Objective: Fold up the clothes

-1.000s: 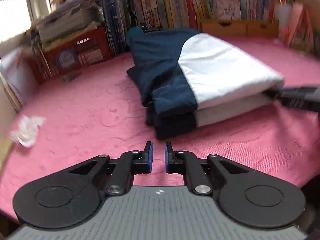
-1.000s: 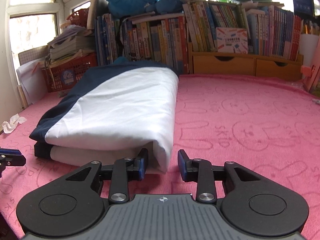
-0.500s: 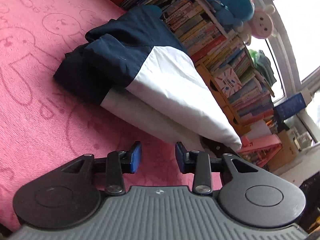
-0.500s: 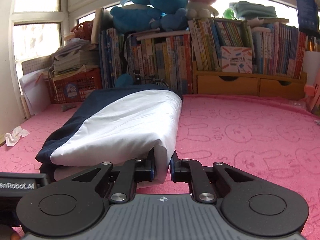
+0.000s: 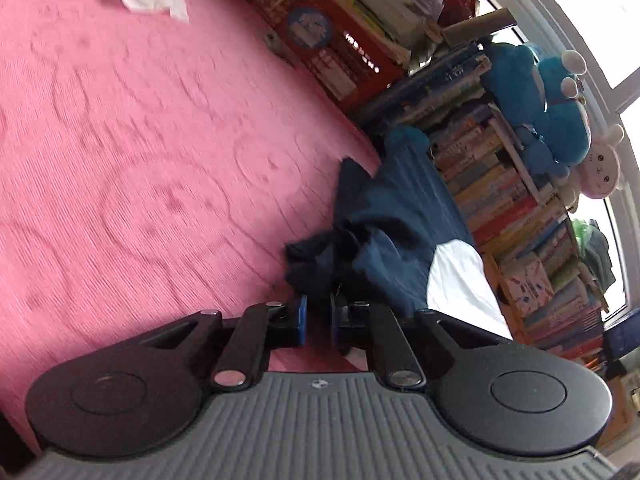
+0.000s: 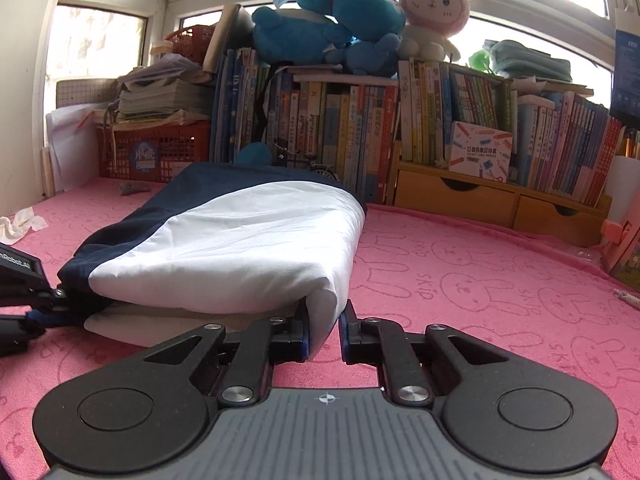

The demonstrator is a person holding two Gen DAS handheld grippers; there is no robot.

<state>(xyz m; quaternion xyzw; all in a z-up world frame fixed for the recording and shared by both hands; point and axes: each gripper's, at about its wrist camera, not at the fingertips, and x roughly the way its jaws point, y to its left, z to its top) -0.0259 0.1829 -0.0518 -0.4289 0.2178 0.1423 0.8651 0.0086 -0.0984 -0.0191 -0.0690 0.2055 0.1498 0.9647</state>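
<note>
Both jaws have just closed on the folded navy-and-white garment (image 6: 224, 248).
Left gripper (image 5: 318, 320) pinches navy cloth, right gripper (image 6: 324, 332) the white corner (lower centre); next fold looks ready.

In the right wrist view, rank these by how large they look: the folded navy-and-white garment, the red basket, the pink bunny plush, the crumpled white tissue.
1. Folded garment, by far the largest, though nearest the camera.
2. Red basket.
3. Pink bunny plush, close to the basket, so that order is unsure.
4. Crumpled tissue, smallest.

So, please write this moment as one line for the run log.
task: fold clothes | left gripper: just closed on navy corner of garment | right gripper: shut on white corner | surface: pink cloth
</note>
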